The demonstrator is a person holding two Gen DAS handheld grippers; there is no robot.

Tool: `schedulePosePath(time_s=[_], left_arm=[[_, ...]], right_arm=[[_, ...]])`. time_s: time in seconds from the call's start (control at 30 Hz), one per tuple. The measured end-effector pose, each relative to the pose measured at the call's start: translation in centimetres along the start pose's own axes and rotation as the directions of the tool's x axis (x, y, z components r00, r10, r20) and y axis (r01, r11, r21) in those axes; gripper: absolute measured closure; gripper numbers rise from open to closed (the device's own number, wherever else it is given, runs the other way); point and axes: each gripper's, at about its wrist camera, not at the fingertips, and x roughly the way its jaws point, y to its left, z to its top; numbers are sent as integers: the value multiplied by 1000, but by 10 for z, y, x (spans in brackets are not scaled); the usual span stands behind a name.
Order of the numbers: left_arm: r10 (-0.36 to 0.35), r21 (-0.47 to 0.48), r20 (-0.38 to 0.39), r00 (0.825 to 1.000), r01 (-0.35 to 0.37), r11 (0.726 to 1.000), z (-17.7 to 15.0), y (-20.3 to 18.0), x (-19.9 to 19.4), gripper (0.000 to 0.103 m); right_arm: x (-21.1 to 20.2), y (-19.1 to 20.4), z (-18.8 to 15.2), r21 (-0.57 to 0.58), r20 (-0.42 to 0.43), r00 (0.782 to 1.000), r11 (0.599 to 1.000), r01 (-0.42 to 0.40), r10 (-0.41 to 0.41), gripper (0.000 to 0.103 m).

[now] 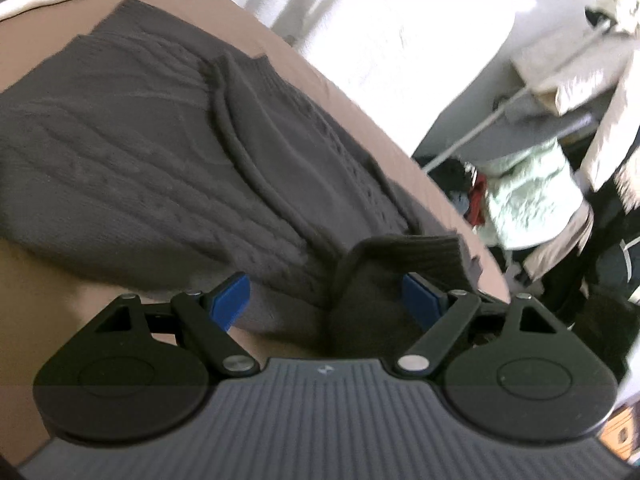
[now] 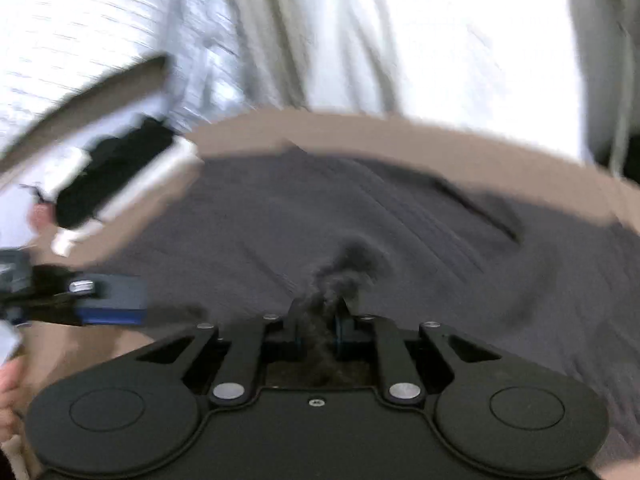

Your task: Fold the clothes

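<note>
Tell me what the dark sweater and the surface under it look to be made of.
Sweater: grey knit, probably wool or acrylic; raised cable ribs and a ribbed cuff show. Surface under it: smooth, matte tan cloth, likely a bed sheet; no weave is visible.

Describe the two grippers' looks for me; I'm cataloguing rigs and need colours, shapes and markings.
Left gripper: black linkage arms with silver pivot pins, blue pads, two round black discs, and a grey ribbed body bearing a small pale mark. Right gripper: the same black linkage, silver pins and discs, blue pads mostly hidden, with a smooth black body and a central screw. No cables or sleeves show.
</note>
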Motion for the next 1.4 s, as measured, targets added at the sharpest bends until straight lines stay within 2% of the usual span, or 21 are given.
schedulePosePath(time_s=[0.1, 0.17, 0.23, 0.27, 0.37, 0.4, 0.47, 0.57, 0.63, 0.7, 0.8, 0.93, 1.0, 1.07, 1.1, 1.13, 1.17, 1.2, 1.23, 1.3, 1.4], left_arm=[[-14, -65, 31, 999, 16, 998, 8, 13, -11, 19], [-26, -104, 40, 999, 30, 994, 12, 22, -16, 19], [-12, -138, 6, 1000, 13, 990, 11, 30, -18, 19], [-2, -149, -15, 1000, 0, 989, 10, 32, -19, 19], [20, -146, -96, 995, -34, 989, 2, 38, -14, 18], [20, -144, -125, 992, -38, 989, -2, 41, -11, 18], [41, -120, -168, 985, -61, 991, -10, 44, -4, 17], [78, -103, -235, 969, -104, 989, -23, 49, 7, 17], [79, -96, -271, 959, -109, 989, -33, 52, 13, 16], [92, -47, -268, 959, -108, 993, -42, 46, 17, 13], [82, -5, -259, 962, -86, 996, -47, 34, 20, 5], [56, 35, -303, 951, -47, 998, -56, 22, 31, 3], [66, 82, -318, 946, -42, 996, -62, 14, 36, 3], [86, 158, -303, 949, -39, 987, -68, 7, 36, 8], [96, 193, -291, 952, -40, 980, -70, 3, 35, 38], [116, 229, -283, 952, -50, 972, -71, -1, 35, 81], [126, 242, -285, 950, -56, 969, -71, -3, 37, 89], [135, 255, -284, 949, -61, 965, -70, -6, 38, 89], [133, 264, -261, 956, -62, 963, -67, -9, 34, 90], [136, 296, -215, 967, -68, 953, -60, -18, 26, 91], [118, 349, -149, 982, -60, 935, -39, -36, 10, 92]], right_arm=[[-18, 33, 3, -106, 52, 987, 984, -143, 149, 86], [-21, 53, -3, -181, -9, 971, 954, -237, 239, 84], [-19, 74, -11, -234, -129, 937, 908, -347, 325, 79], [-16, 84, -16, -255, -195, 915, 883, -395, 353, 79], [-18, 105, -24, -366, -239, 916, 843, -393, 323, 60], [-21, 95, -16, -338, -199, 930, 869, -362, 310, 55], [-27, 76, -2, -276, -119, 954, 914, -299, 276, 51], [-36, 45, 20, -160, -5, 978, 966, -205, 207, 39], [-41, 4, 29, 22, 46, 994, 994, -103, 102, 36], [-41, -37, 31, 198, 38, 999, 980, -11, 3, 36], [-22, -100, 34, 419, -29, 997, 905, 72, -66, 36], [17, -134, 37, 517, -104, 987, 841, 160, -124, 36], [38, -133, 26, 515, -149, 980, 836, 190, -131, 35], [55, -128, 21, 446, -205, 966, 864, 235, -157, 35], [63, -125, 18, 408, -228, 957, 876, 259, -176, 36], [71, -120, 18, 361, -239, 946, 885, 295, -217, 42], [77, -116, 18, 319, -245, 935, 890, 327, -256, 52], [77, -114, 20, 296, -236, 929, 889, 349, -286, 75], [76, -113, 21, 282, -222, 925, 888, 363, -308, 88], [64, -122, 23, 345, -166, 942, 878, 332, -291, 94], [41, -140, 29, 452, -40, 957, 849, 274, -288, 95]])
